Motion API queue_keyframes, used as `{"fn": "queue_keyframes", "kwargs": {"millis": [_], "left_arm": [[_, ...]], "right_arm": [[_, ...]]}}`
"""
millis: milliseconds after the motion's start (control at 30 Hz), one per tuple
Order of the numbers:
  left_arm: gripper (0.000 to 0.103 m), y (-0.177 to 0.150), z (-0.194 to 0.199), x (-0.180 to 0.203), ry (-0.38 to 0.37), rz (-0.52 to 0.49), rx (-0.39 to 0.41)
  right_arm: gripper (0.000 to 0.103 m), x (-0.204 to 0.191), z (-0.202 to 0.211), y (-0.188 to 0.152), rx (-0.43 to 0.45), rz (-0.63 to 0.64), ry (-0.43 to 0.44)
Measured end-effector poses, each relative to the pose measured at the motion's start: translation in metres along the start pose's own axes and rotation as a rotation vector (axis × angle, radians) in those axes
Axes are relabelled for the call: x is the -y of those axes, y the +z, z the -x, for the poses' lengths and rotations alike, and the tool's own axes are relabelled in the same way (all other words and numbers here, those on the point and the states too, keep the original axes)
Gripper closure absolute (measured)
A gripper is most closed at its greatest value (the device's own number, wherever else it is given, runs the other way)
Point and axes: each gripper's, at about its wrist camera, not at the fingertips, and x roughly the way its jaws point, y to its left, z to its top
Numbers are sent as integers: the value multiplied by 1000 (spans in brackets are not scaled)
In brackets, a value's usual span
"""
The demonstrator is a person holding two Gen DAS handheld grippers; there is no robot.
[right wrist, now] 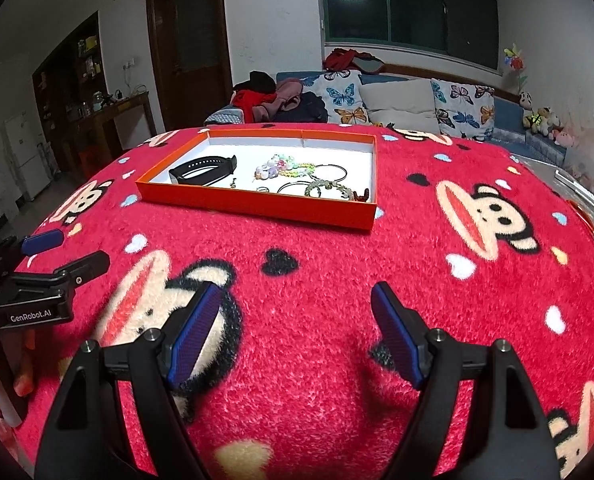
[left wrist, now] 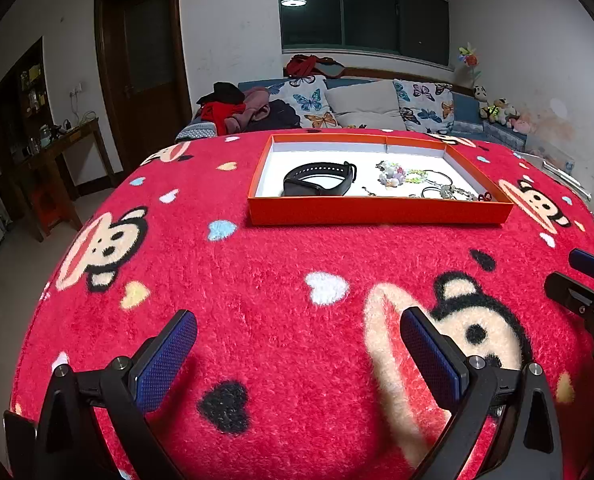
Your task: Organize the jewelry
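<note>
An orange tray (left wrist: 377, 211) (right wrist: 257, 205) with a white inside lies on the red cartoon blanket at the far side of the table. In it lie a black watch band (left wrist: 321, 180) (right wrist: 203, 170), a pastel bead bracelet (left wrist: 397, 174) (right wrist: 281, 166), thin hoop rings (left wrist: 437, 178) (right wrist: 331, 172) and a greenish bead bracelet (right wrist: 329, 190). My left gripper (left wrist: 299, 348) hovers open over the blanket, well short of the tray, nothing between its blue pads. My right gripper (right wrist: 293, 326) is open too and holds nothing. Each gripper shows at the edge of the other's view.
The blanket (left wrist: 257, 280) covers the whole table top and falls away at its rounded edges. A sofa with butterfly cushions (left wrist: 369, 104) stands behind the table. A dark wooden side table (left wrist: 61, 148) is at the left, by a door. A person's hand (right wrist: 1, 380) shows at the lower left.
</note>
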Motion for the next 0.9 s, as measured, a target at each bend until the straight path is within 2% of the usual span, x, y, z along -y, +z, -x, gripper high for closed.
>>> {"fn": "queue_keyframes", "kwargs": {"millis": [900], "left_arm": [[0, -1, -4, 4, 1, -3, -20]], "right_arm": [[24, -4, -2, -1, -13, 9, 4]]}}
